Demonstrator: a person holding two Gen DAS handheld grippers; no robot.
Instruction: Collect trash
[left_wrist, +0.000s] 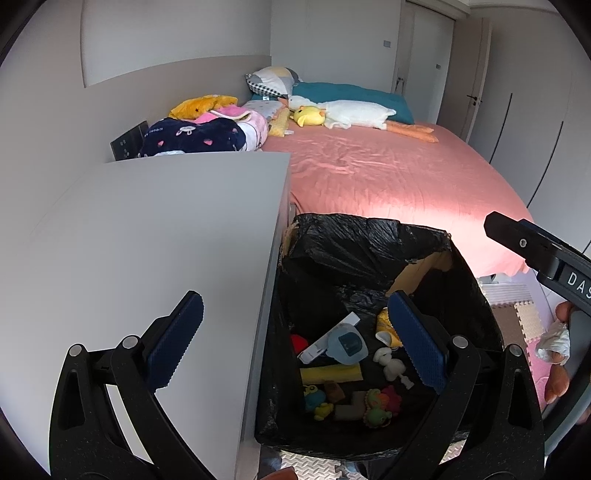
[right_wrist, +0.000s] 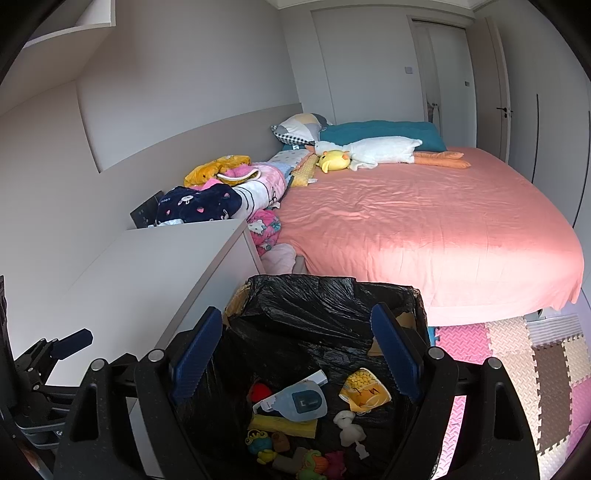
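A cardboard bin lined with a black bag (left_wrist: 369, 258) (right_wrist: 325, 295) stands on the floor between a white cabinet and the bed. Inside lie a pale blue lid (left_wrist: 345, 345) (right_wrist: 301, 402), a yellow wrapper (right_wrist: 364, 389), a white figure (left_wrist: 391, 363), a yellow strip (left_wrist: 330, 373) and small coloured toys (left_wrist: 376, 404). My left gripper (left_wrist: 295, 339) is open and empty, straddling the cabinet edge and the bin. My right gripper (right_wrist: 297, 356) is open and empty above the bin. The right gripper's body shows at the right of the left wrist view (left_wrist: 546, 254).
The white cabinet top (left_wrist: 147, 240) (right_wrist: 147, 277) is on the left. A bed with a pink sheet (left_wrist: 388, 173) (right_wrist: 424, 221) carries folded clothes (left_wrist: 207, 133), pillows and a plush goose (right_wrist: 380, 151). Foam floor mats (right_wrist: 517, 369) lie at the right.
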